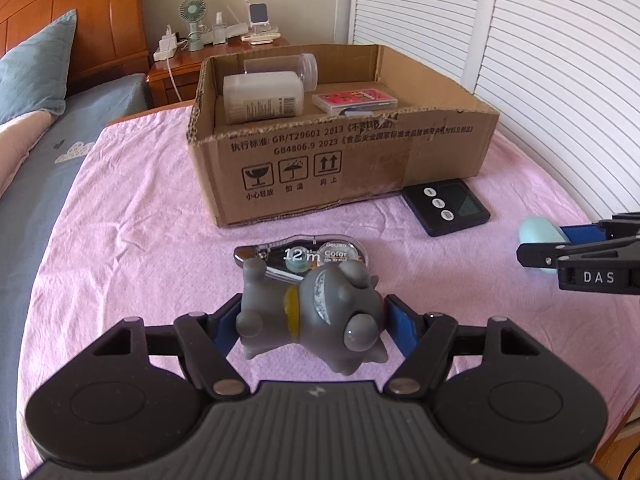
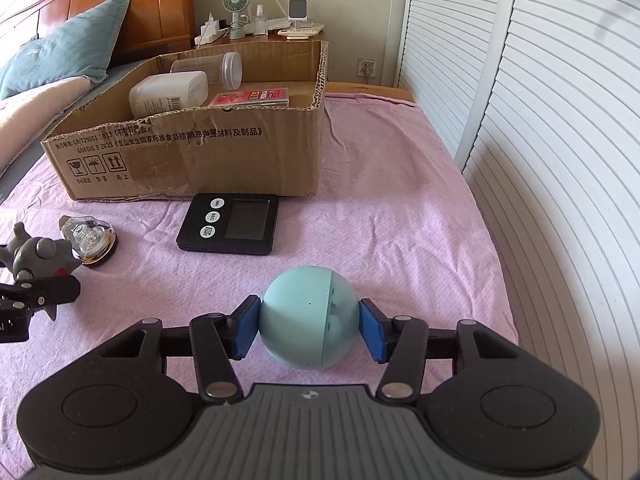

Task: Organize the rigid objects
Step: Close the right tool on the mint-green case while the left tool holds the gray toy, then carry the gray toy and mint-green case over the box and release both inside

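A brown cardboard box is sitting on the pink cloth that is covering the table. Inside the box, a white bottle is lying on its side, a clear jar is lying behind it, and a pink card box is lying to their right. The front of the cardboard box is showing "GB4806.9 2023" and three small picture signs.

A black timer is lying flat just in front of the cardboard box, between it and the right gripper. Its round buttons are reading "MIN", "SEC" and "STOP START".

A clear tape roller is lying between the left gripper and the cardboard box, touching the gray toy animal. It is showing "12m" and "Color".

The left gripper is squeezing the gray toy animal between its blue pads, down near the cloth. The right gripper is squeezing a light blue ball from both sides, also low over the cloth. From the left wrist view, the right gripper is showing the letters "DAS".

Behind the table, a small green fan is standing on a wooden nightstand.
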### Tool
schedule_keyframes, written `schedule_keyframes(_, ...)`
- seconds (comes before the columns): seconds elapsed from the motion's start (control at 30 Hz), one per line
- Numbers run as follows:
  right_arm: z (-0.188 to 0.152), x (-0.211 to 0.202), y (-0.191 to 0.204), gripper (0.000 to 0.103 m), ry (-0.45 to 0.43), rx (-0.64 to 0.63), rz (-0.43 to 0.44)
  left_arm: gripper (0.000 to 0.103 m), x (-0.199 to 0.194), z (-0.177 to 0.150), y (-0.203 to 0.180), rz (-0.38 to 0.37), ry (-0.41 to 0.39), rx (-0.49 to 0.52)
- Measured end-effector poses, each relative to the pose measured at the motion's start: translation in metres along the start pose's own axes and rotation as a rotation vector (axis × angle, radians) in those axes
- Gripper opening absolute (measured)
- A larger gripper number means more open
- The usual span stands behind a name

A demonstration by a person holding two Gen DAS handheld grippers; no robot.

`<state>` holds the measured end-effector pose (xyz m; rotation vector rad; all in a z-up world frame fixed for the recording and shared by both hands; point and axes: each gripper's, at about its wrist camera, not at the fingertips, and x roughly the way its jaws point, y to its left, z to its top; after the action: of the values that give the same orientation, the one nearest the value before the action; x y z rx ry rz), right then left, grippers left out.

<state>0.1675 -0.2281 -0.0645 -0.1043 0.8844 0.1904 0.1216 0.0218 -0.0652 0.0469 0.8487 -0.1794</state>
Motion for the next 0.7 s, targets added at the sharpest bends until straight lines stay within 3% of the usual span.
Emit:
schedule_keyframes(0.33, 0.019, -0.03, 0.003, 0.058, -0.015, -0.075, 0.07, 0.073, -0.026, 0.019, 0.002, -0.085, 0.019, 0.068)
schedule_keyframes(0.7, 0.097, -0.046, 0.009, 0.058, -0.119, -0.086, 0.152, 0.073, -0.046, 0.05, 0.012, -0.082, -0.044, 0.089)
